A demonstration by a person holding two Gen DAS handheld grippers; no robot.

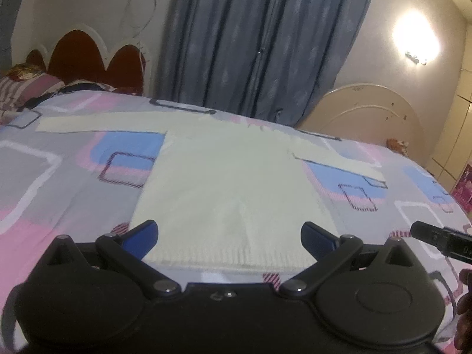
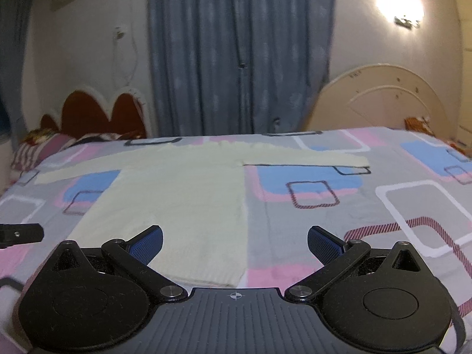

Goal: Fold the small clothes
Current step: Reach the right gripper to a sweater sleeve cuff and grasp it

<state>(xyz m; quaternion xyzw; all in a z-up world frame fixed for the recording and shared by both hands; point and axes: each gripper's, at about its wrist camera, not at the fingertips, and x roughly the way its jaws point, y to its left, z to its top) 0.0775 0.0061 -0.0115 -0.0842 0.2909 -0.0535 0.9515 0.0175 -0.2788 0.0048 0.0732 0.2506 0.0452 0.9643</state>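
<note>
A small cream knitted sweater [image 1: 224,183] lies flat on the bed with both sleeves spread sideways. It also shows in the right wrist view [image 2: 183,203]. My left gripper [image 1: 230,236] is open and empty, just above the sweater's hem, its blue pads [image 1: 141,236] either side of the hem's width. My right gripper [image 2: 236,244] is open and empty over the hem's right corner. A tip of the right gripper [image 1: 439,237] shows at the right in the left wrist view, and a tip of the left gripper [image 2: 20,233] at the left in the right wrist view.
The bed has a grey, pink and blue patterned sheet [image 2: 324,206]. Pillows [image 1: 26,88] and a red headboard [image 1: 88,56] are at the far left. Blue curtains [image 1: 250,44] hang behind the bed. A cream footboard [image 2: 383,100] stands at the far right.
</note>
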